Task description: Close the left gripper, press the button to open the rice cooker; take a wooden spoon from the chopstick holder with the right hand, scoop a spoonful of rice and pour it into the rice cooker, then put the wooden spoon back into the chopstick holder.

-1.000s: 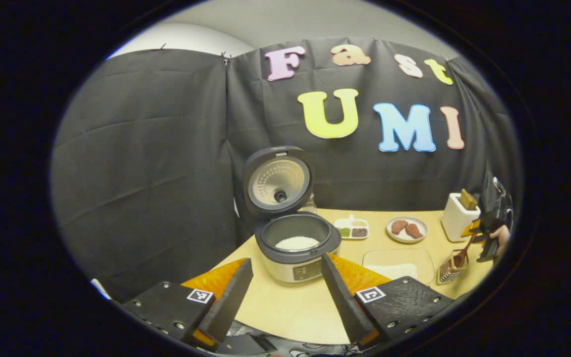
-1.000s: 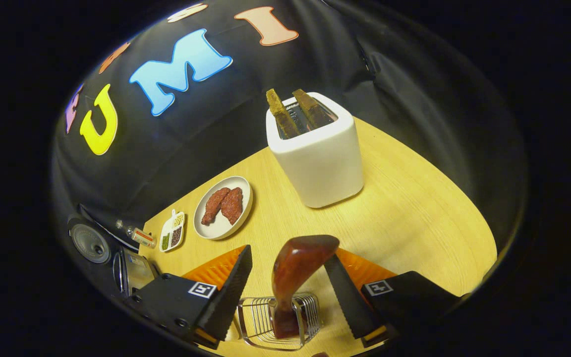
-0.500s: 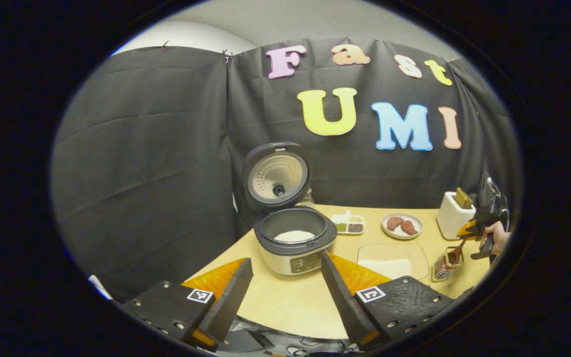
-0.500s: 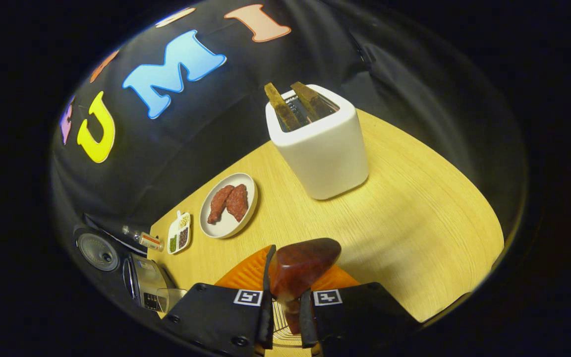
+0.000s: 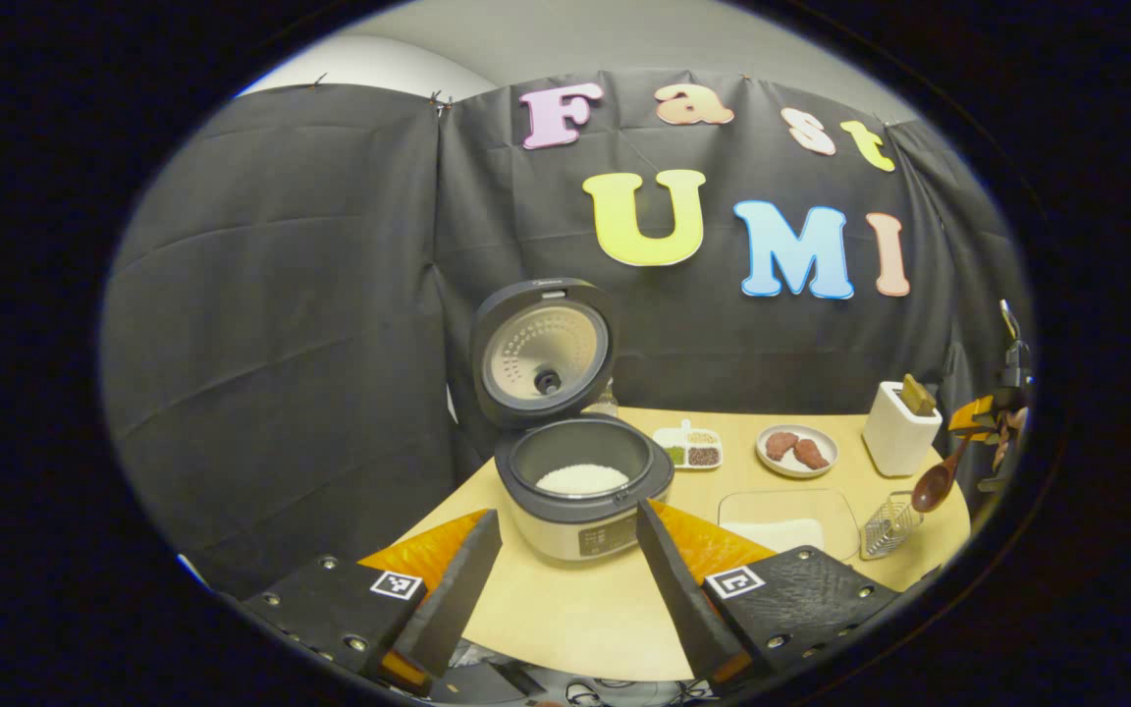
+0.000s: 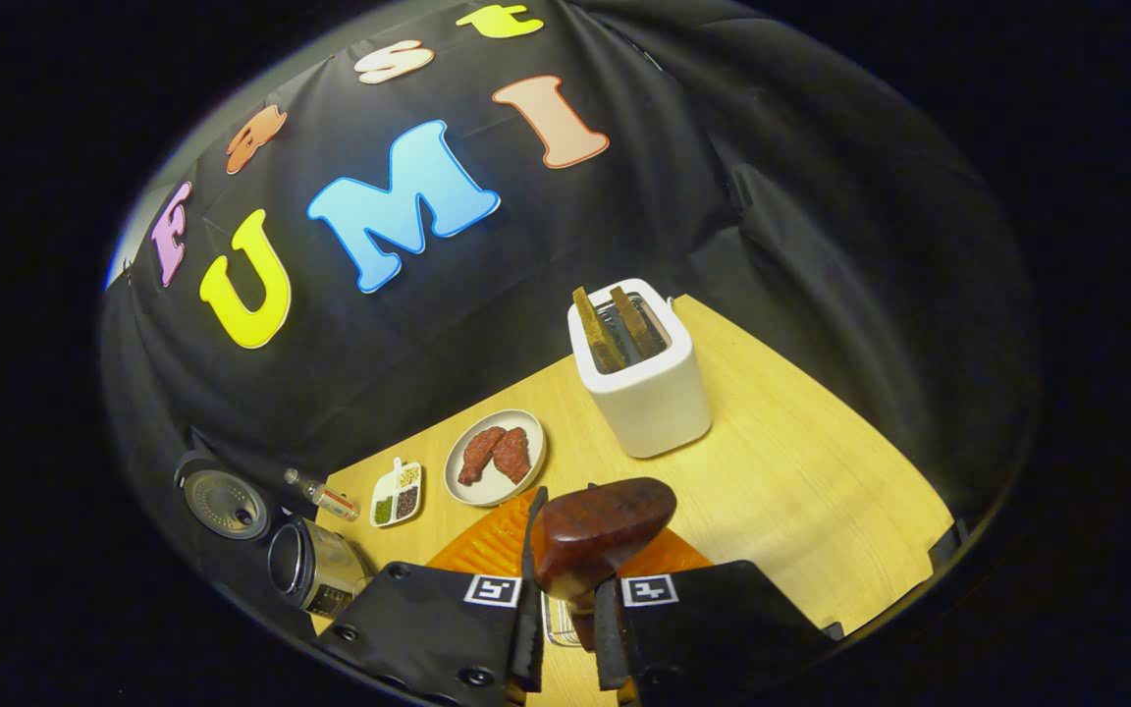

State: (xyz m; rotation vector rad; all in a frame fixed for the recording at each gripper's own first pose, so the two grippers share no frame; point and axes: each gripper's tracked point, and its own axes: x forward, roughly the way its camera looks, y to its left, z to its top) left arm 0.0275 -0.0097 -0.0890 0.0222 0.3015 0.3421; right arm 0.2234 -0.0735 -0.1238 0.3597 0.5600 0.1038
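Wooden spoon (image 6: 597, 530) | pinched by right gripper (image 6: 563, 619) | above chopstick holder (image 5: 888, 526)

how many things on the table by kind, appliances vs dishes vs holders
appliances: 2, rice cooker and toaster
dishes: 3, plate, divided dish, clear tray
holders: 1, chopstick holder
total: 6

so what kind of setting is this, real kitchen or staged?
Likely a staged kitchen booth, not a real kitchen: a black cloth wall backs one wooden table crowded with an open rice cooker, a toaster and a plate of meat.
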